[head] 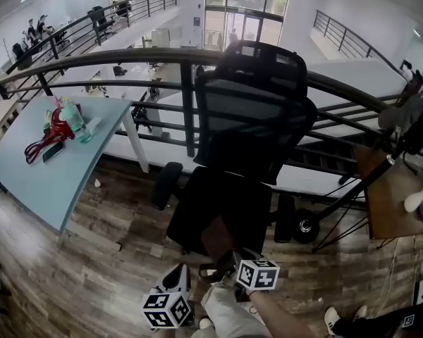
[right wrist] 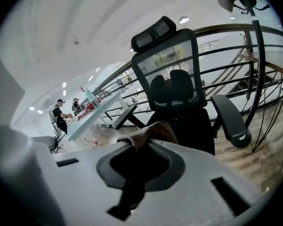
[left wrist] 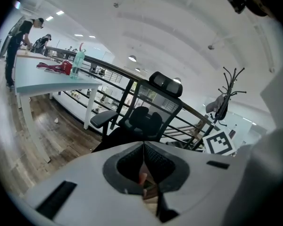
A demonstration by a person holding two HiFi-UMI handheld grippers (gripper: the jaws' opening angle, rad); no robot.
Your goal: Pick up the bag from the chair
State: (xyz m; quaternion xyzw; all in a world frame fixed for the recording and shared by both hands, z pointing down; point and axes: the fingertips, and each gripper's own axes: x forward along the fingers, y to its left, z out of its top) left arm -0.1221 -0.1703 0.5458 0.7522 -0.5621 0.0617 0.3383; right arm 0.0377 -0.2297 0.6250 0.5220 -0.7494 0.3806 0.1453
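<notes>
At the far left, a pale blue tabletop (head: 70,167) is seen, and a clear greenish bottle (head: 75,120) is stood upright on it just beside a red tangled object (head: 54,130). A dark curved railing (head: 127,56) is run behind the tabletop and across the scene. A black office chair (head: 250,111) with a mesh back is placed at the centre, in front of the railing, on the wood-plank floor (head: 92,273).

The left gripper (head: 185,272) is held low, before the chair's front edge. Its jaws are seen pressed nearly together in the left gripper view, with a thin reddish-brown sliver pinched in the slit between them, which is taken to be part of the bag.

The brown bag (head: 216,239) is found between the two grippers, over the front of the chair's seat; whether it touches the seat cannot be told.

The right gripper (head: 231,260) is held just to the right of it. In the right gripper view its jaws are clamped close on a fold of the bag (right wrist: 153,133), which is bunched above them, with a dark strap hung below.
</notes>
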